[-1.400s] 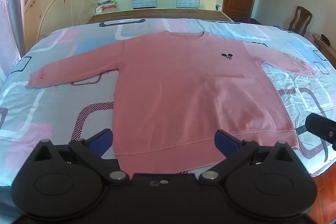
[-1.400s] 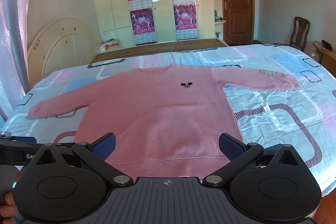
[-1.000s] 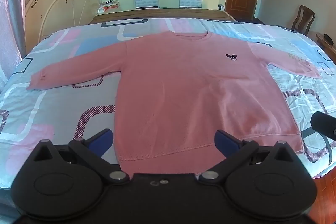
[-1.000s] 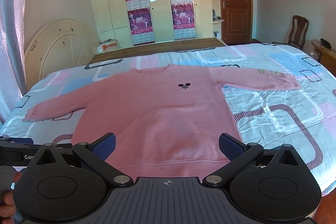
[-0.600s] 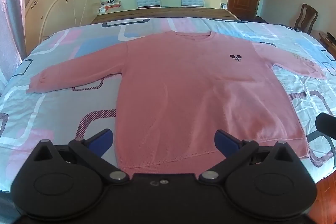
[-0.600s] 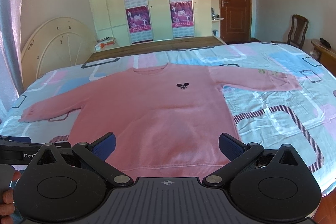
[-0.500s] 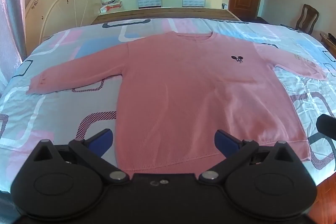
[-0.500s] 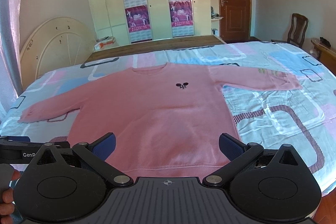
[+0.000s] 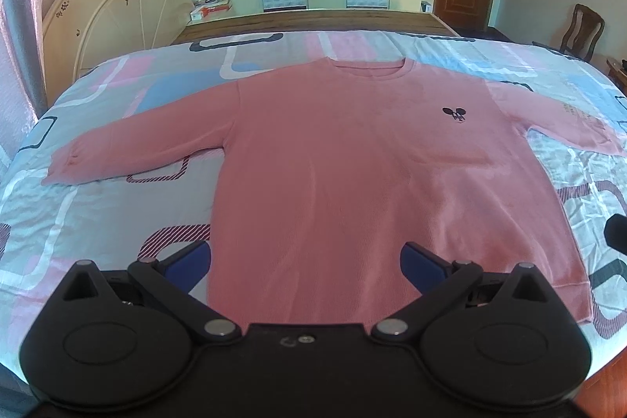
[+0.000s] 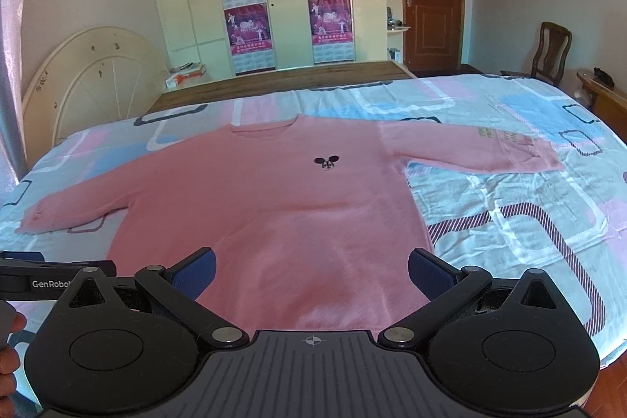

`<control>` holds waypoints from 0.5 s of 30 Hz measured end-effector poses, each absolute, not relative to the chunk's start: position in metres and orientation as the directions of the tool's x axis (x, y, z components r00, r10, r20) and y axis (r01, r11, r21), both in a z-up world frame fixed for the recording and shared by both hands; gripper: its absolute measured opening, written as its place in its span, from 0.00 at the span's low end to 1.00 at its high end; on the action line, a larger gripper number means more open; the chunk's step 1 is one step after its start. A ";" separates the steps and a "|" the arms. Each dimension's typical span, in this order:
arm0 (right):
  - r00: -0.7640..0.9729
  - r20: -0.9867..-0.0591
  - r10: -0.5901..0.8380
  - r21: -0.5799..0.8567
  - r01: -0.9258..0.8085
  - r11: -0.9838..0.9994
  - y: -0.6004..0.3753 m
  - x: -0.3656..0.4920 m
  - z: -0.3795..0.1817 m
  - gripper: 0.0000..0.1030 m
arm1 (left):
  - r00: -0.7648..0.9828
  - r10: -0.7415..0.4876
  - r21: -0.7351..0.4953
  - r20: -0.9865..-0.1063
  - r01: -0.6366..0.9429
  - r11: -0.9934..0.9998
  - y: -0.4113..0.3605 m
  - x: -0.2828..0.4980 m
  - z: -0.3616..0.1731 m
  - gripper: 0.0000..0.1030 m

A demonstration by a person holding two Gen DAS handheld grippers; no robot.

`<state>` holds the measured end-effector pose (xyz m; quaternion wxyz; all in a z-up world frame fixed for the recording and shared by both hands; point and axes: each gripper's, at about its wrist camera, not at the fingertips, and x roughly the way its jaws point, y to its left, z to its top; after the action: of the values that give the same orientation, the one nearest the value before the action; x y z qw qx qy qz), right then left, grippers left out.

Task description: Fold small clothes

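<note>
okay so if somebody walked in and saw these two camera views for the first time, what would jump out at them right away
A pink sweatshirt lies flat and face up across the middle of the patterned bedsheet, both sleeves spread wide and a small dark logo on its chest. In the foreground of each view a black gripper with blue-padded fingers stands open near the hem: the left gripper and the right gripper.

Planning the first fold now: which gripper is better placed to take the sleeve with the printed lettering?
Right, probably. The lettered sleeve lies on the sweater's right side, nearer the right gripper, whose fingers are open and empty. The left gripper, also open, would have to cross the body.
</note>
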<state>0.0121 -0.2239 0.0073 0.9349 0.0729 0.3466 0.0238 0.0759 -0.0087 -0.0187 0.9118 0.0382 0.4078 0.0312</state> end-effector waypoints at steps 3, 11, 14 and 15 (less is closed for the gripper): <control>0.758 -0.647 0.081 0.143 0.017 0.990 -0.230 0.023 0.004 1.00 | 0.655 0.100 0.108 -0.749 -0.028 0.994 -0.011 0.087 -0.022 1.00; 0.755 -0.653 0.060 0.136 0.039 0.990 -0.246 0.055 -0.005 1.00 | 0.646 0.093 0.094 -0.758 -0.034 0.995 -0.020 0.121 -0.030 1.00; 0.753 -0.656 0.056 0.137 0.045 0.990 -0.253 0.069 -0.009 1.00 | 0.643 0.099 0.097 -0.760 -0.038 0.995 -0.023 0.134 -0.033 1.00; 0.753 -0.656 0.055 0.137 0.047 0.989 -0.255 0.073 -0.010 1.00 | 0.640 0.100 0.098 -0.762 -0.039 0.994 -0.024 0.139 -0.034 1.00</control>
<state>0.0733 -0.2546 -0.0101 0.9334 0.0725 0.3513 0.0021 0.1392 -0.0244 -0.0340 0.9048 0.0361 0.4226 0.0384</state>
